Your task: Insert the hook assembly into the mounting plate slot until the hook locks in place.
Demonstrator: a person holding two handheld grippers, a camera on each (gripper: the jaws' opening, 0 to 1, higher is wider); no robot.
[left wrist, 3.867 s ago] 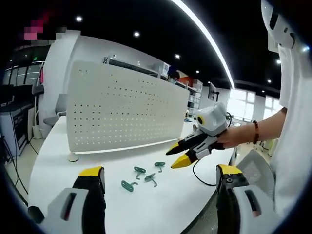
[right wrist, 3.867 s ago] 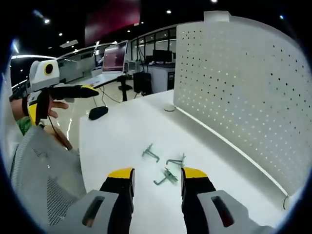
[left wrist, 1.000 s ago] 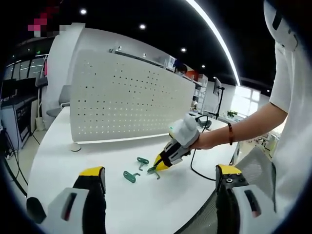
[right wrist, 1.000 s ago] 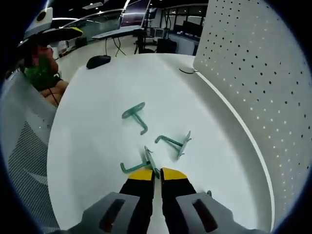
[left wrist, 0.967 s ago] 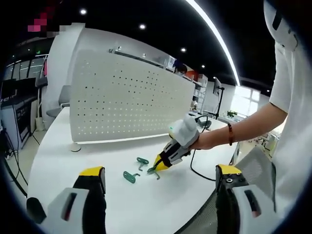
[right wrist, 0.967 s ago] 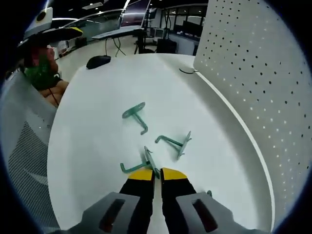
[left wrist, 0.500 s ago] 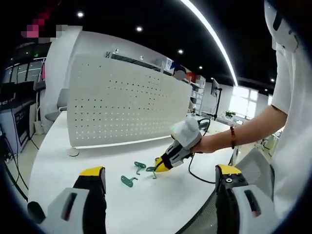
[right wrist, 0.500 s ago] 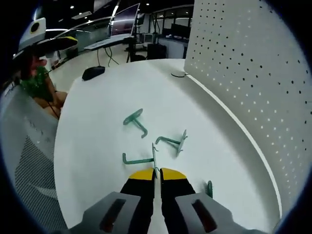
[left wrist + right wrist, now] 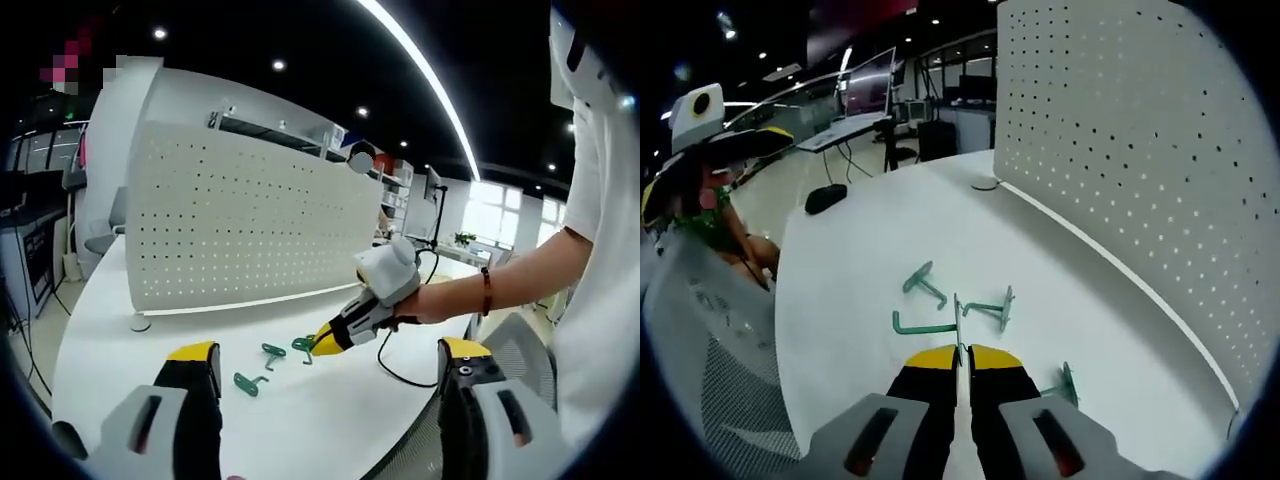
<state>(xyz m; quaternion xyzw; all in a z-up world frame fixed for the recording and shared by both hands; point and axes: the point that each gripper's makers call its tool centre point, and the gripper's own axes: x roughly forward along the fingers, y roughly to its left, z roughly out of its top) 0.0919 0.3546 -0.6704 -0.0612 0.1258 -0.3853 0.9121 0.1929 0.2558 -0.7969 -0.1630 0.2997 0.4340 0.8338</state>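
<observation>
White table [image 9: 860, 250] with green hooks [image 9: 924, 283], upright pegboard [image 9: 1120, 160], and perhaps a black mouse [image 9: 826, 197].

four green hooks [image 9: 925, 324] [image 9: 924, 281] [image 9: 995, 305] [image 9: 1064, 384], one white pegboard [image 9: 1120, 150], one black mouse [image 9: 826, 197], two grippers [image 9: 960, 352] [image 9: 322, 355].

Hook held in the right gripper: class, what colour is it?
Green; the hook shows best in the right gripper view, pinched by the right gripper.

ceiling: dark, lit by round spotlights and one long light strip [image 9: 420, 75] | windows [image 9: 492, 212]: bright daylight seen at the far side | furniture: desks with monitors [image 9: 868, 82] seen behind the white table [image 9: 870, 240] | mesh chair [image 9: 725, 385] seen at the table edge
</observation>
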